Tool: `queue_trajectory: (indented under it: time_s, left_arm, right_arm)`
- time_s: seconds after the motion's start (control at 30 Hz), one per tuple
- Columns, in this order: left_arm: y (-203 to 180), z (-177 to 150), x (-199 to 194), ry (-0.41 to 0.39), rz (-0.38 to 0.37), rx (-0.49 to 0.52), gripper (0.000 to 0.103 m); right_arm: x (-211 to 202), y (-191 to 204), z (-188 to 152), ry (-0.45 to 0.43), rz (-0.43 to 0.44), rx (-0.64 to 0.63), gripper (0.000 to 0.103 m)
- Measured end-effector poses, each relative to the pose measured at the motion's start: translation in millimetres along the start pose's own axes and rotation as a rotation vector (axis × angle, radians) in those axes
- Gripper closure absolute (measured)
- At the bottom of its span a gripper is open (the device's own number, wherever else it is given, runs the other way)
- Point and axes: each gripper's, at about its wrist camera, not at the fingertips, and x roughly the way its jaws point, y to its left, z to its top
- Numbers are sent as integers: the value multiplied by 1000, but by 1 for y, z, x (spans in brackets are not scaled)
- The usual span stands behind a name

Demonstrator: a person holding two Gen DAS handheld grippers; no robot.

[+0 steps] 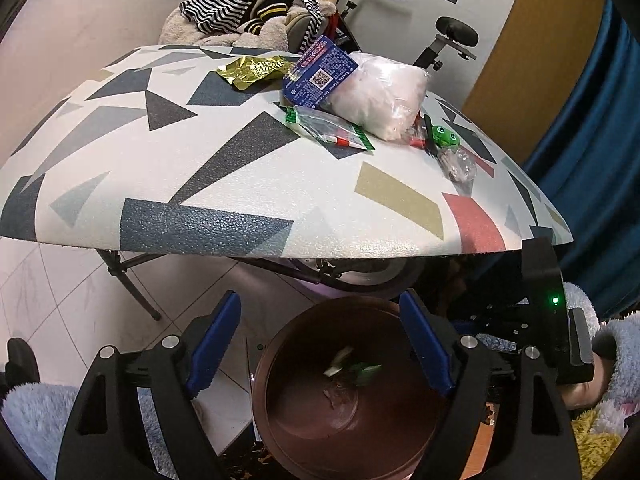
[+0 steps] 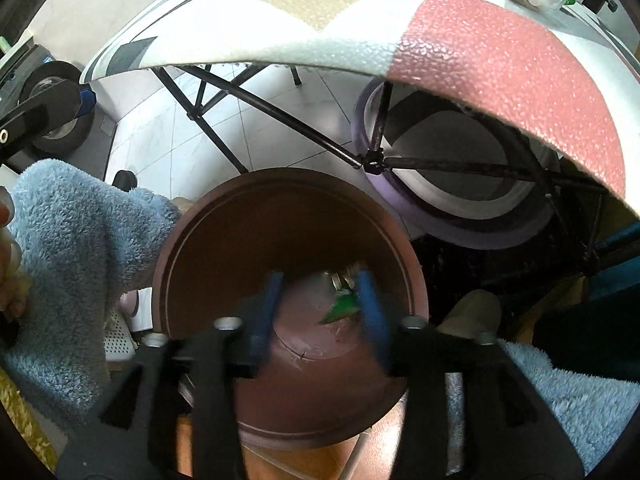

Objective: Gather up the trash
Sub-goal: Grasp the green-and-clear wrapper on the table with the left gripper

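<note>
A brown round bin (image 1: 280, 432) stands on the floor below the table's front edge; it also shows in the right wrist view (image 2: 208, 240). A blurred green and white wrapper (image 1: 354, 366) is inside it, and appears in the right wrist view (image 2: 340, 306). My left gripper (image 1: 320, 344) is open and empty above the bin. My right gripper (image 2: 318, 312) is open over the bin mouth, blurred. On the table (image 1: 200, 184) lie a gold wrapper (image 1: 256, 69), a blue box (image 1: 318, 76), a white plastic bag (image 1: 380, 94), clear bags (image 1: 328, 126) and a green toy (image 1: 442, 136).
Clothes (image 1: 256, 8) are piled behind the table. An exercise bike (image 1: 444, 36) stands at the back right beside a blue curtain (image 1: 592, 152). Folding table legs (image 2: 280, 120) and a purple-rimmed round object (image 2: 460, 200) sit under the table.
</note>
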Motion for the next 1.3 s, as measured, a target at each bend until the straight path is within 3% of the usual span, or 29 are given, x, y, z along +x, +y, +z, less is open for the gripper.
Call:
queue_trajectory:
  time_s: [0.1,0.2,0.43,0.9,1.03,1.17,1.3]
  left_arm:
    - [0,0,0,0,1,-2,23]
    - [1,0,0,0,2,-3,23]
    - [4,1,-1,-4,6,-11,21]
    - [4,28,-5,-10,37,16,20]
    - [3,50,-2,-8,-8,0,20]
    - [7,76,7,-15,-64,-66,20]
    - [17,103,21,-14,-104,-155,30]
  right_arm:
    - [-4,2,1,-13,5,-8,10]
    - [-6,0,1,-12,-2,-1,8]
    - [-12,-5,2,-31,2,22,6]
    - [-79,-14,19,-199,29,60,6]
    - [-100,-15,29,-263,14,33,6]
    - [-113,-22,40,-310,-71,12,6]
    - [-120,-44,48,-339,-96,75,6]
